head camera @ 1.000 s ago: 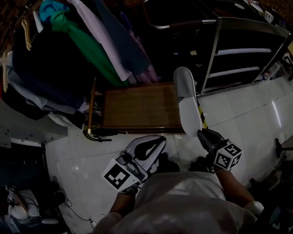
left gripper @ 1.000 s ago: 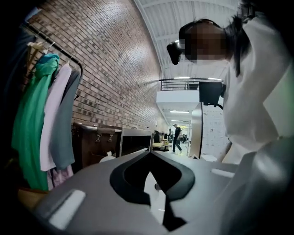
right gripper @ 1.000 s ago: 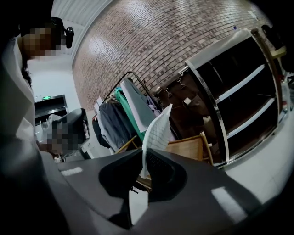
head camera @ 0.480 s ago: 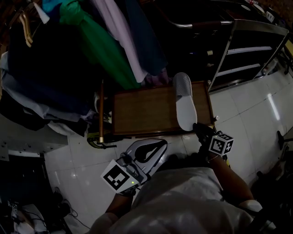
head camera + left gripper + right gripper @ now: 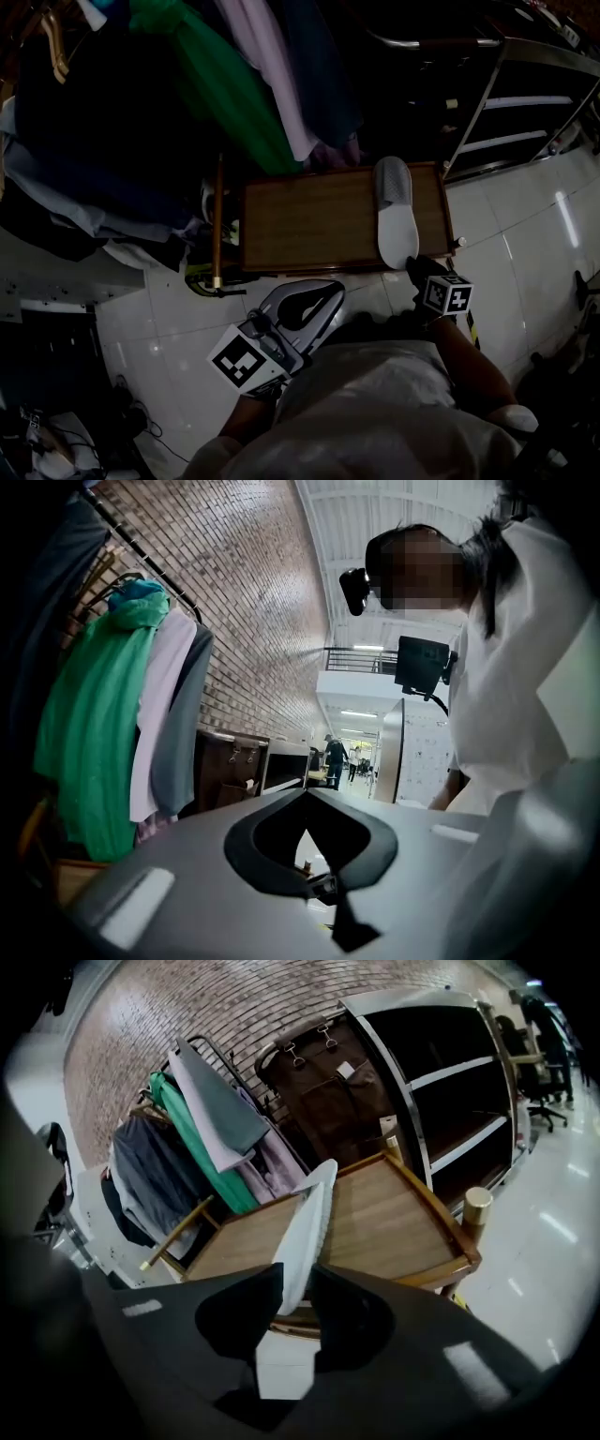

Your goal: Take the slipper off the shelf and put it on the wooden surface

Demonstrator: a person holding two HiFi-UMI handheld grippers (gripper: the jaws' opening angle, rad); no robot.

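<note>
A grey-and-white slipper (image 5: 396,220) lies lengthwise on the right part of the low wooden surface (image 5: 309,220), heel towards me. My right gripper (image 5: 419,267) is at that heel by the surface's near edge. In the right gripper view the slipper (image 5: 305,1227) runs away from me over the wood (image 5: 375,1222), its heel end between the jaws of my right gripper (image 5: 291,1302), which are opening and no longer squeeze it. My left gripper (image 5: 328,286) hangs shut and empty over the floor near my body; in its own view the left gripper (image 5: 305,799) points up into the room.
A dark metal shelf unit (image 5: 525,103) stands at the right behind the wooden surface. Hanging clothes (image 5: 234,84) on a rack overhang its far left. A brass-capped corner post (image 5: 478,1206) marks the near right corner. White floor tiles (image 5: 525,281) surround it.
The slipper came down from above the floor and now lies on the wooden surface. The right gripper moved forward with it, and its jaws have parted.
</note>
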